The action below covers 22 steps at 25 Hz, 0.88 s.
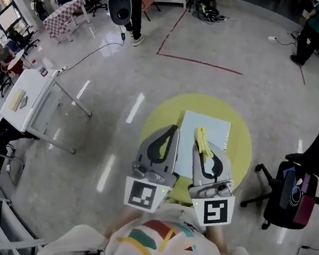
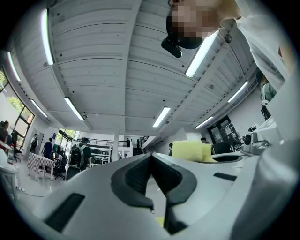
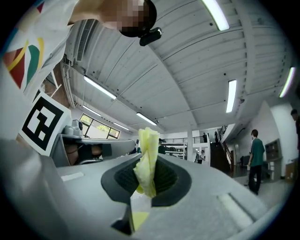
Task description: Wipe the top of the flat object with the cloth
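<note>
On the round yellow table [image 1: 237, 158] lies a pale, flat rectangular board [image 1: 214, 134]. My right gripper [image 1: 200, 142] hangs over the board's near left part, shut on a folded yellow cloth [image 1: 204, 142]. In the right gripper view the cloth [image 3: 148, 157] stands up out of the right gripper [image 3: 149, 174], pinched between its jaws. My left gripper [image 1: 174, 131] hovers beside it over the table's left part, shut with nothing in it. The left gripper view shows the left gripper [image 2: 151, 157] with its jaws pressed together and the cloth [image 2: 192, 151] off to the right. Both gripper cameras face up toward the ceiling.
A black office chair [image 1: 309, 174] stands to the right of the table. At the left is a white folding table [image 1: 34, 94]. Red tape lines [image 1: 198, 61] mark the floor beyond, and people stand at the far edges of the room.
</note>
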Motion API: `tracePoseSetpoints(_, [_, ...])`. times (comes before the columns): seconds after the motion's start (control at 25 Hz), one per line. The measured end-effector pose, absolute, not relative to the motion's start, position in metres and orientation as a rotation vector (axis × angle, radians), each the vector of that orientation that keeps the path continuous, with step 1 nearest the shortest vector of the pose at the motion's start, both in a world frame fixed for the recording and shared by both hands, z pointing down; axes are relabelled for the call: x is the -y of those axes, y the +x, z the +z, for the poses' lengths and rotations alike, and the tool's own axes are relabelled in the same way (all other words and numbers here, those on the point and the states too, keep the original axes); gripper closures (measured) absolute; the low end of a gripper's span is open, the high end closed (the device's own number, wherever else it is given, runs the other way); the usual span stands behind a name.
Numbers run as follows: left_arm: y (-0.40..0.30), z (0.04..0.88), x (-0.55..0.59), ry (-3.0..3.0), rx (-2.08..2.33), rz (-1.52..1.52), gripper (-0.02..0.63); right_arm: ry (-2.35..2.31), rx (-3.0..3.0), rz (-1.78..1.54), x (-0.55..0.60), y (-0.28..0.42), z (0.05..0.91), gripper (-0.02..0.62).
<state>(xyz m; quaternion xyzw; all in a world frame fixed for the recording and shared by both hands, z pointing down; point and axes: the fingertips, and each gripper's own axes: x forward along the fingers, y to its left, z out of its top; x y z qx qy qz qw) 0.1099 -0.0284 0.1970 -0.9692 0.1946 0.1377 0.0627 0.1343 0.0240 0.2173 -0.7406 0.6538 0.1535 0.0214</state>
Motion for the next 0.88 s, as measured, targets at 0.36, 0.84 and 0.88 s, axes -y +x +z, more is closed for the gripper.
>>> tracePoseSetpoints(0.36, [0.102,0.200,0.044,-2.961,-0.651,0.443,0.592,-2.356,-2.034,0.426,-0.021,0.139,0.226,0.568])
tracePoseSetpoints(0.84, [0.102,0.198,0.045,-2.963,-0.638,0.436,0.592,-2.396,-2.006,0.441,-0.022,0.143,0.224,0.568])
tracePoseSetpoints(0.88, [0.101,0.198,0.045,-2.962,-0.639,0.436,0.592,-2.400,-2.005,0.438,-0.023,0.144,0.225,0.568])
